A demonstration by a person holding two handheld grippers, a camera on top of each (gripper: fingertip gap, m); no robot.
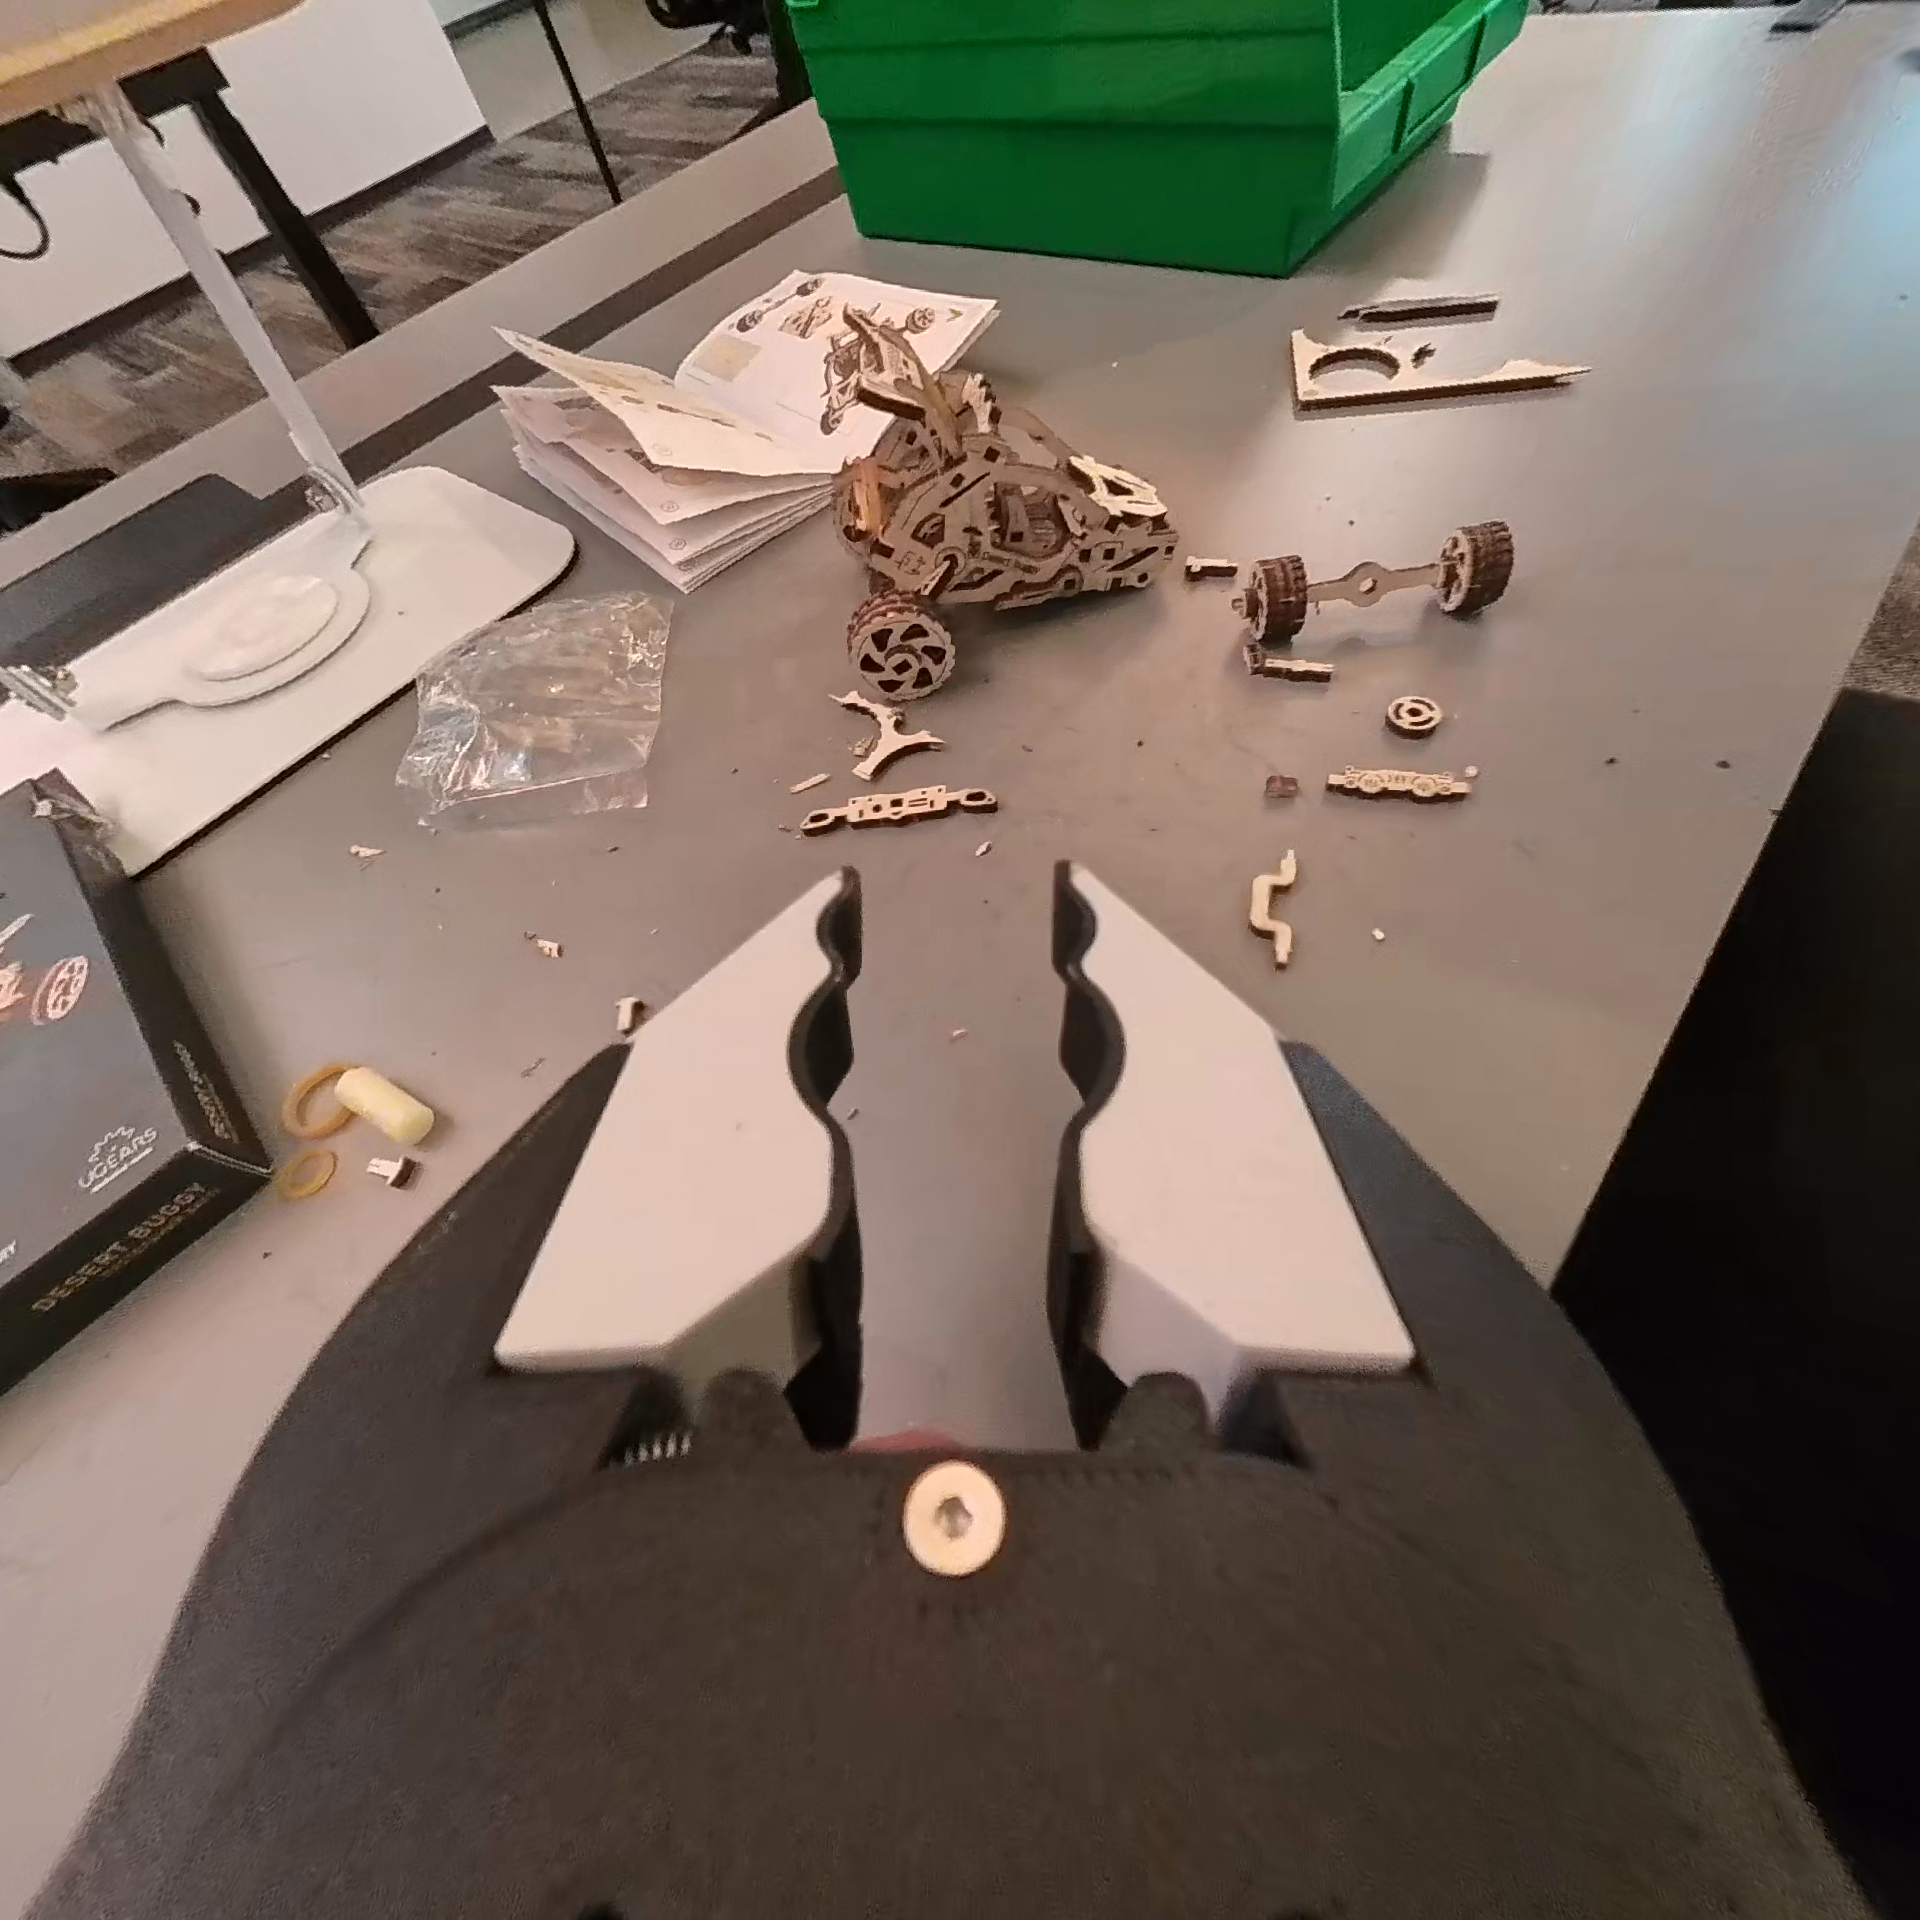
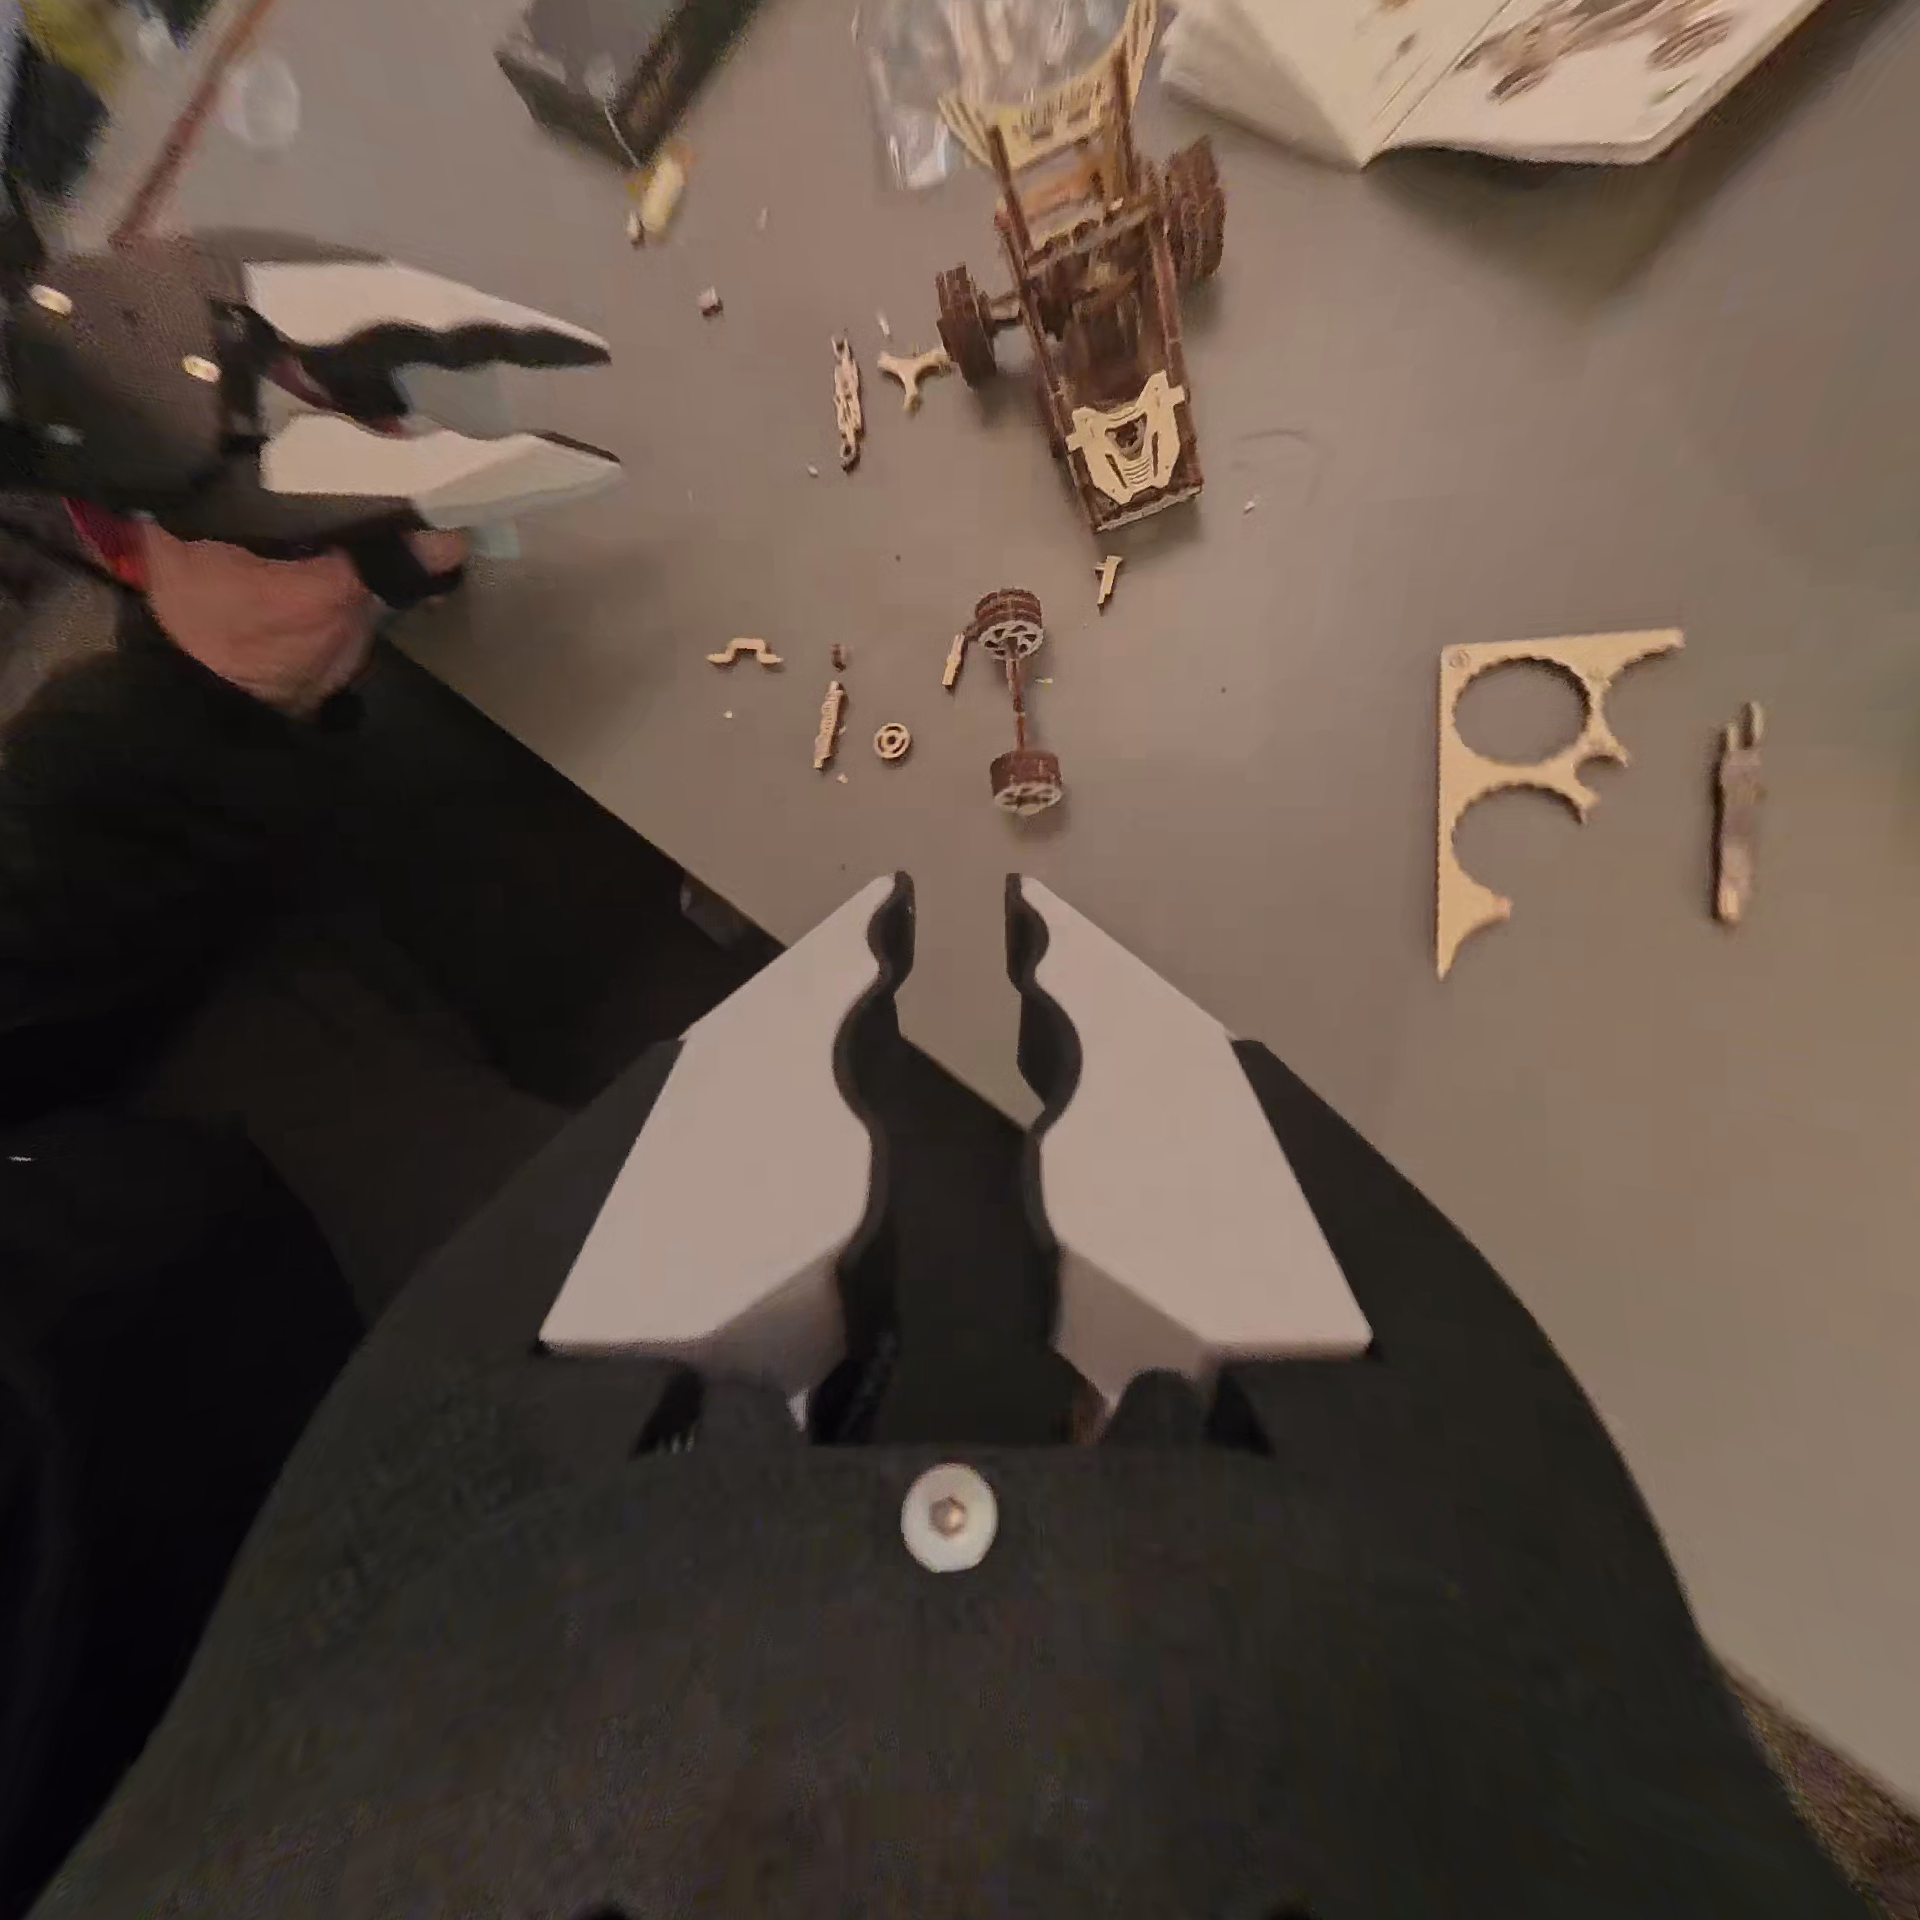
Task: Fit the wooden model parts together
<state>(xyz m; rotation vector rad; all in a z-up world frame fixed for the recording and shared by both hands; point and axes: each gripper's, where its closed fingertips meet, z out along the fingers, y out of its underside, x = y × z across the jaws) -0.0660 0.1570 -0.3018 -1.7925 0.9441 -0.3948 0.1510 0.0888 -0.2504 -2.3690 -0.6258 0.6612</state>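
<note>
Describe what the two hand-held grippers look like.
Both match. The left hand-held gripper and the right hand-held gripper each have a broad matte black body, a silver screw at its centre, and two pale grey wedge-shaped fingers lined with wavy black pads. No cables show. A dark sleeve appears behind the left one.

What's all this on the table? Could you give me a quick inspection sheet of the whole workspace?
Surface: grey table, strewn with wood crumbs.
Job's things: part-built wooden buggy; loose wheel axle; small wooden parts in front.
Clutter: open booklet, plastic bag, black box, rubber bands, scrap sheet.
Grippers: left hand-held gripper and right hand-held gripper both open, empty, above the table.
Cables: nothing seen.
Surroundings: green bin, white stand.
</note>
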